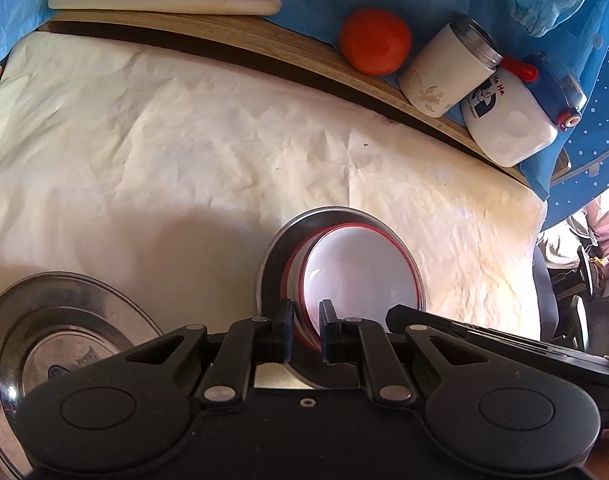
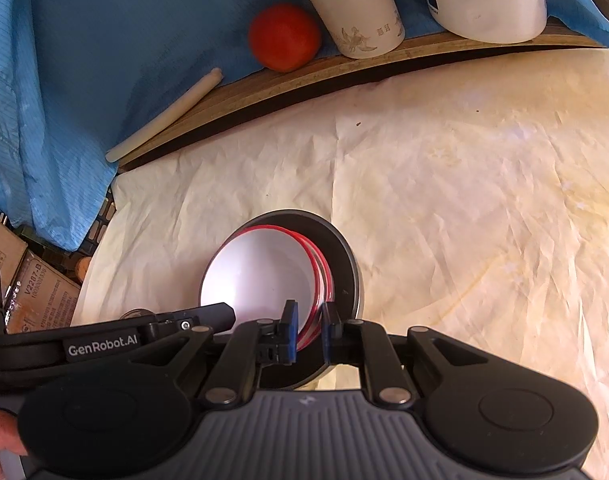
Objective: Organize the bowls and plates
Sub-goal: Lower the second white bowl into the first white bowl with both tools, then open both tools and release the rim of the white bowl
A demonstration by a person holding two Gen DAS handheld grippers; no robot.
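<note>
White bowls with red rims [image 1: 360, 272] are stacked inside a steel plate [image 1: 272, 264] on the cream cloth. My left gripper [image 1: 307, 334] is shut on the near left rim of the bowl stack. In the right wrist view the same bowls [image 2: 260, 276] sit in the steel plate [image 2: 344, 256], and my right gripper [image 2: 310, 336] is shut on their near right rim. A second steel plate [image 1: 64, 340] lies at the lower left of the left wrist view. Each gripper's body shows in the other's view.
A wooden ledge [image 1: 224, 36] runs along the back with a red tomato [image 1: 374, 40], a white flask [image 1: 444, 72], a white bottle [image 1: 508, 120] and a white roll [image 1: 164, 2]. Blue cloth hangs behind. Cardboard boxes [image 2: 32, 292] stand off the table's left edge.
</note>
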